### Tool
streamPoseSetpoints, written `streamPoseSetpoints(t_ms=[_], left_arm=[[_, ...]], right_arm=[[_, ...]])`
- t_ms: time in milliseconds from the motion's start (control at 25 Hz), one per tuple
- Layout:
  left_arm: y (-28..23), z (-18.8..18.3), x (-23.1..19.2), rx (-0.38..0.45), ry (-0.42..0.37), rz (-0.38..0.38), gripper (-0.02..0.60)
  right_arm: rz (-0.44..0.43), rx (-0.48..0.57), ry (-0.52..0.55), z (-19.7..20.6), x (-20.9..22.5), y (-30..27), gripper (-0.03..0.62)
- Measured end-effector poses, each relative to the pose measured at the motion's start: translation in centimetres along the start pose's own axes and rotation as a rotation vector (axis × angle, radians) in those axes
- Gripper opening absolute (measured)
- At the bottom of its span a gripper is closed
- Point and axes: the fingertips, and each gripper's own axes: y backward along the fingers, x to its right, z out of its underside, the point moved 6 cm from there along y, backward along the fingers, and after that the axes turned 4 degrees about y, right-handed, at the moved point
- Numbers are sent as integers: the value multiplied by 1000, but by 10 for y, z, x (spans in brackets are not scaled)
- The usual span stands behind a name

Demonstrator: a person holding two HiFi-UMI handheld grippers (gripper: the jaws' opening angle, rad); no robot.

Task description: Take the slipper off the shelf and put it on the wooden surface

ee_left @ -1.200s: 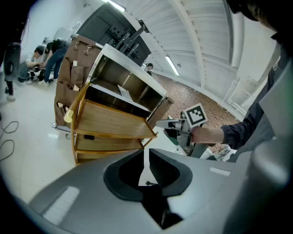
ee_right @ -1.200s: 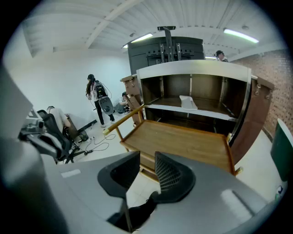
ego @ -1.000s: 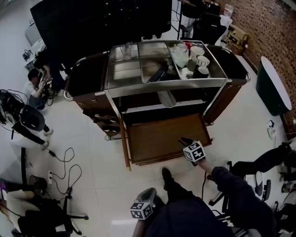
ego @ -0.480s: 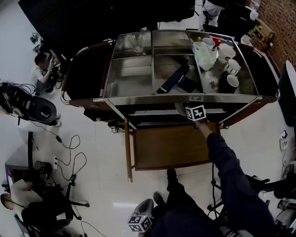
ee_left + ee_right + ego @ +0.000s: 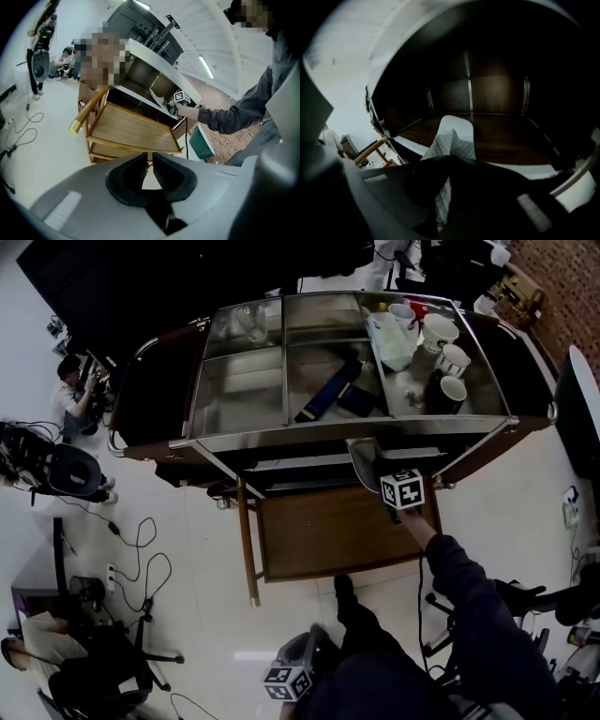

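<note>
A grey quilted slipper (image 5: 451, 139) lies on the dark shelf (image 5: 506, 140) under the cart's steel top, and its near end sticks out over the shelf edge (image 5: 362, 456). My right gripper (image 5: 379, 474) reaches in at that edge. Its jaws (image 5: 442, 190) are closing and pinch the slipper's near end between them. The wooden surface (image 5: 323, 531) is a pull-out tray just below the shelf, also seen in the left gripper view (image 5: 131, 127). My left gripper (image 5: 292, 677) hangs low by the person's body, its jaws (image 5: 147, 169) shut on nothing.
The steel cart top (image 5: 239, 395) carries several cups (image 5: 441, 343) and dark flat items (image 5: 328, 395). Cables (image 5: 141, 559) trail over the floor at the left, near a seated person (image 5: 70, 381). Chairs (image 5: 66, 474) stand at the left and lower right.
My right gripper went from above the wooden tray up to the shelf edge and closed on the slipper. The slipper's end now shows outside the shelf. The left gripper stayed low.
</note>
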Motion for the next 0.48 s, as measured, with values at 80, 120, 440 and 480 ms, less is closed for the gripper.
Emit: streamPoseSetpoints(t_ms=[80, 120, 440, 480], left_arm=[[-5, -1, 5, -11, -36, 32, 54], [-7, 0, 8, -20, -51, 47, 54], [2, 15, 23, -75, -160, 116, 54], [5, 17, 23, -79, -175, 122, 54]], right_arm=[[4, 9, 18, 35, -6, 46, 6], [21, 2, 28, 59, -8, 68, 6], [215, -271, -111, 240, -5, 129, 13], [243, -311, -131, 248, -1, 125, 23]])
